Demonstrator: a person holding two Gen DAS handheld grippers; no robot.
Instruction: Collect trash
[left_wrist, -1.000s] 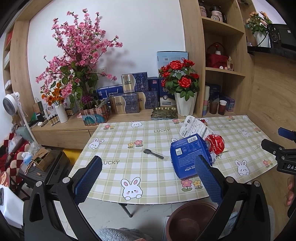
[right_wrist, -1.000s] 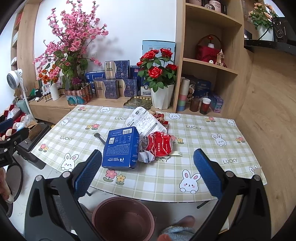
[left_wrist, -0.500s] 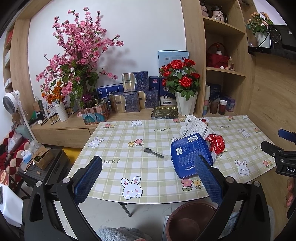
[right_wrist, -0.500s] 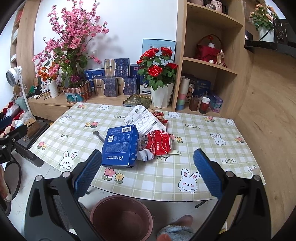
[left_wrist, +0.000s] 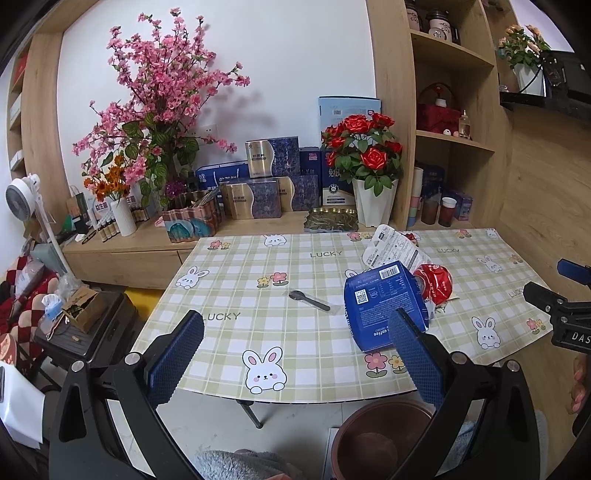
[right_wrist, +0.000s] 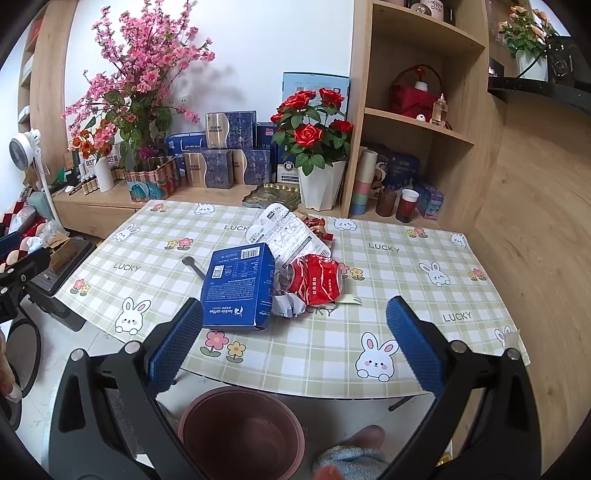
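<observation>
Collecting has not begun: the left hand-held gripper (left_wrist: 295, 354) and right hand-held gripper (right_wrist: 293, 341) both hang spread and empty at the near edge of the bench (right_wrist: 406, 280). On it lie one blue box (right_wrist: 238, 284), one red wrapper (right_wrist: 317, 280), one white packet (right_wrist: 288, 236) and one spoon (left_wrist: 309, 300), clustered mid-bench. Next, I judge, a gripper must reach in, pinch one piece and drop it into the single brown bin (right_wrist: 242, 432) below.

Box (right_wrist: 238, 284) left of wrapper (right_wrist: 316, 282)

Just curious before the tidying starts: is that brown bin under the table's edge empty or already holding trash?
Empty, as far as shows: the brown bin has a bare inside in both views, though the tongs hide part of it.
</observation>
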